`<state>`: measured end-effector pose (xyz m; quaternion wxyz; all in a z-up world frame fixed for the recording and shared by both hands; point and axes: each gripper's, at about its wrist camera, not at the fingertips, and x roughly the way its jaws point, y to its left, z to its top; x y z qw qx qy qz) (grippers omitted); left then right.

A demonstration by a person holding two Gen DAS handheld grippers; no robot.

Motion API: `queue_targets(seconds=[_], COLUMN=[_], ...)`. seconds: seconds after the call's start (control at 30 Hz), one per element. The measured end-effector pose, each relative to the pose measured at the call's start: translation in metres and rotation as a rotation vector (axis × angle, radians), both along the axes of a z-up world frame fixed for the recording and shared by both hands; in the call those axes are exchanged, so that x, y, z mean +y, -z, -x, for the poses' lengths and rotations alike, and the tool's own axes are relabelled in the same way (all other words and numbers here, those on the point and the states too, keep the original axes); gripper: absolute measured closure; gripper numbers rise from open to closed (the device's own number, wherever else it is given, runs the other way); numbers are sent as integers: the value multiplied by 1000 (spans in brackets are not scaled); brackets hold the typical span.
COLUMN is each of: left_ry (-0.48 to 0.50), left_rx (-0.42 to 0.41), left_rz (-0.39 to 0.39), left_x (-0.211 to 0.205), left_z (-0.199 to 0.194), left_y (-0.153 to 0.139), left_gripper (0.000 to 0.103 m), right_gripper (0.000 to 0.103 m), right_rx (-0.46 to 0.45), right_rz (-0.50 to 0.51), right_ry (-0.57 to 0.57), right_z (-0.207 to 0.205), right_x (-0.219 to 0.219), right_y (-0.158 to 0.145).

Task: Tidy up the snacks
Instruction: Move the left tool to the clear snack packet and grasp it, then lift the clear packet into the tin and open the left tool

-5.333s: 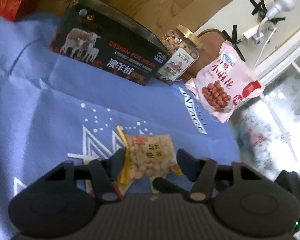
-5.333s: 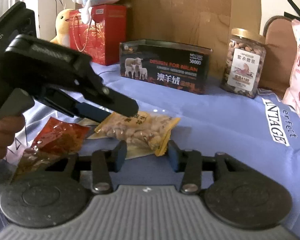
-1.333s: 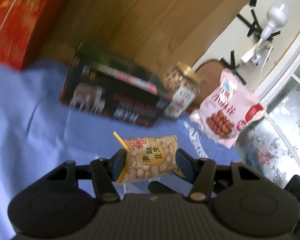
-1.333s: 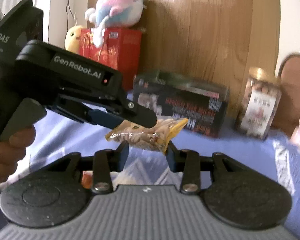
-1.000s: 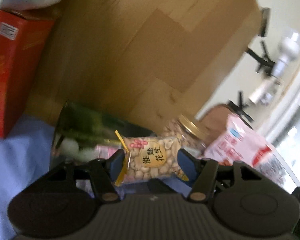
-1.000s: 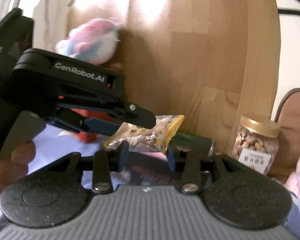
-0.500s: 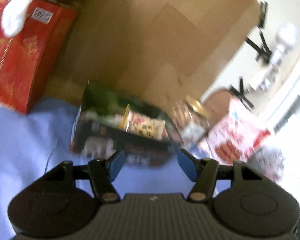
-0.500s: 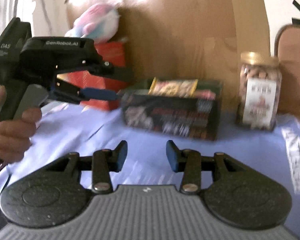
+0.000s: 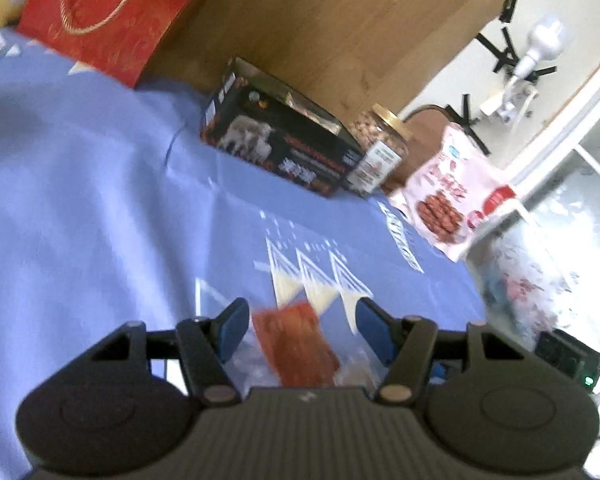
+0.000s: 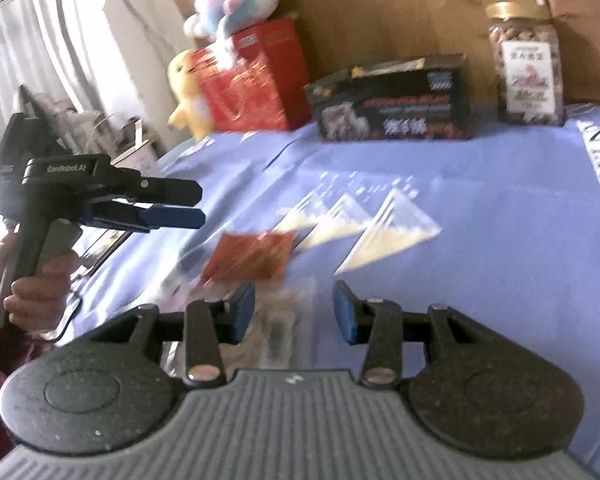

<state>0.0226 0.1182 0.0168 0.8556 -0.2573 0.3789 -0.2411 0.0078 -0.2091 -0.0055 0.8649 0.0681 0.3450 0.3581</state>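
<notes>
Hovering over the red snack packet (image 9: 296, 344), both grippers' fingers (image 9: 232, 326) gape empty.

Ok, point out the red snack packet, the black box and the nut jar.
red snack packet (image 9: 296, 344), left wrist view, middle of its red face.
black box (image 10: 396, 114), right wrist view, front panel.
nut jar (image 10: 526, 72), right wrist view, label.

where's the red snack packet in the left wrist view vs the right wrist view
Left wrist view: the red snack packet lies low and centre on the blue cloth, between the open left tongs.
Right wrist view: the packet lies centre-left, just beyond the right tongs.
Shared landmark: the black box at the back.
</notes>
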Motion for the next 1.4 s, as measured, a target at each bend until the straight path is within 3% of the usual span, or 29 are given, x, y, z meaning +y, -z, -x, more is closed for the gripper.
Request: queue_targets(seconds=[0.37, 0.43, 0.5, 0.6, 0.67, 0.87, 1.1, 1.17, 1.23, 1.27, 1.33, 1.4], left_ry=[170, 173, 148, 105, 105, 158, 167, 148, 126, 118, 99, 83], left_rx=[123, 144, 164, 185, 162, -54, -98, -95, -84, -81, -83, -82], left_rz=[68, 85, 88, 112, 114, 74, 51, 41, 36, 35, 13, 0], left_x=[-9, -11, -9, -3, -2, -7, -15, -12, -9, -7, -9, -11], left_z=[52, 52, 49, 45, 47, 57, 49, 46, 40, 36, 25, 9], left_y=[25, 31, 36, 42, 38, 3, -4, -4, -5, -7, -12, -21], left_gripper=[44, 54, 77, 85, 88, 91, 92, 91, 91, 91, 90, 89], right_gripper=[43, 43, 43, 43, 43, 43, 43, 50, 66, 68, 86, 86], right_rx=[55, 89, 131, 119, 109, 102, 165, 179, 168, 162, 148, 127], right_rz=[5, -46, -105, -98, -95, -125, -206, -221, -217, -217, -217, -236], right_ry=[-67, -64, -88, -130, -123, -98, -161, -154, -138, -127, -97, -74], right_z=[24, 21, 21, 26, 26, 22, 12, 10, 8, 7, 0, -10], right_x=[-3, -3, -1, 7, 5, -6, 2, 1, -1, -2, -5, -9], right_y=[4, 7, 10, 8, 7, 7, 16, 18, 16, 14, 9, 0])
